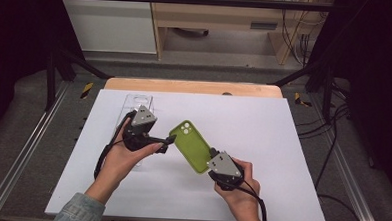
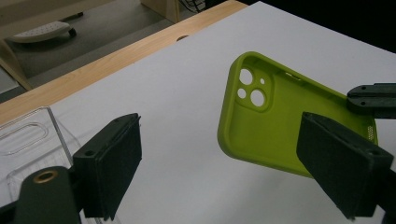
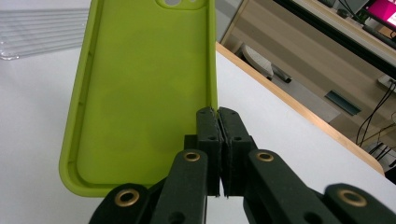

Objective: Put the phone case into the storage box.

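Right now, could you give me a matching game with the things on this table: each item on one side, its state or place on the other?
Items:
1. green phone case
2. clear case
3. left tool
4. right tool

States:
A. open, nothing between its jaws
B. lying flat on the white sheet
C. shut on a thin edge
D. held up off the table

Pairs: 1-D, 2-B, 3-A, 4-C

The left hand-held gripper (image 2: 233, 158) stands with its black jaws wide apart before a lime-green silicone phone case (image 2: 275, 121) lifted above the white counter (image 2: 177, 93), a clear plastic tray (image 2: 28, 140) at left.
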Action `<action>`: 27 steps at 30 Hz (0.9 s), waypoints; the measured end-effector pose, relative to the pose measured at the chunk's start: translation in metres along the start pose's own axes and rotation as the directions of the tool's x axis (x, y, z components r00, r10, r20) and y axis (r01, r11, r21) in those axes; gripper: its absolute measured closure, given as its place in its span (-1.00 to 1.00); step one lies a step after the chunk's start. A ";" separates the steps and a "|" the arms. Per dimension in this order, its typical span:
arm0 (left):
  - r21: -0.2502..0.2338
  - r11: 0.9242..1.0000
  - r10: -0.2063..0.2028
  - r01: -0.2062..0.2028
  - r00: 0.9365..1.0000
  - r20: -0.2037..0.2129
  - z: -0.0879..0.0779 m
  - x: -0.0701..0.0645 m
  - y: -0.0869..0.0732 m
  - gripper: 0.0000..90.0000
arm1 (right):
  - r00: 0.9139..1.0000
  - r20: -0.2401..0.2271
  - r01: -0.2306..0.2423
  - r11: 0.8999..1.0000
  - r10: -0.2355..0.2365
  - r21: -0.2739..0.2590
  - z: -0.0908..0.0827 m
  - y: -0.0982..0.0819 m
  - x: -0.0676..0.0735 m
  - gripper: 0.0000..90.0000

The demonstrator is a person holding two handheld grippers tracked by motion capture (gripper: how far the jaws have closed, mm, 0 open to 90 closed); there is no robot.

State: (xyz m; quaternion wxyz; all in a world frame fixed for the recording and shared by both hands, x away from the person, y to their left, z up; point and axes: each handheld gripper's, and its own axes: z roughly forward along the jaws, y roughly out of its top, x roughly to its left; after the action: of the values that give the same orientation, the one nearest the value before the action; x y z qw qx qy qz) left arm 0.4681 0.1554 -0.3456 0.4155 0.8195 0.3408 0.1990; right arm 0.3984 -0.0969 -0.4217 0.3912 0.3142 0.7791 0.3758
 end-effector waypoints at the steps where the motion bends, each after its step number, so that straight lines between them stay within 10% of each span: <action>1: 0.002 1.000 0.001 -0.001 1.000 0.002 0.001 0.000 0.000 -0.69 | 1.000 0.000 0.000 1.000 0.000 0.000 0.000 0.000 0.000 0.96; 27: 0.124 0.992 0.024 -0.040 0.992 0.128 0.028 0.001 0.017 0.08 | 1.000 0.000 0.018 1.000 -0.018 -0.014 -0.002 0.001 0.004 0.96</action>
State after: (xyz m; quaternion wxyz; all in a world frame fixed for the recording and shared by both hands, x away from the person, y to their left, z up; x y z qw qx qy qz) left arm 0.4927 0.1335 -0.3482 0.3804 0.8603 0.3127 0.1316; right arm 0.3954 -0.0939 -0.4211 0.3967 0.3044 0.7793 0.3776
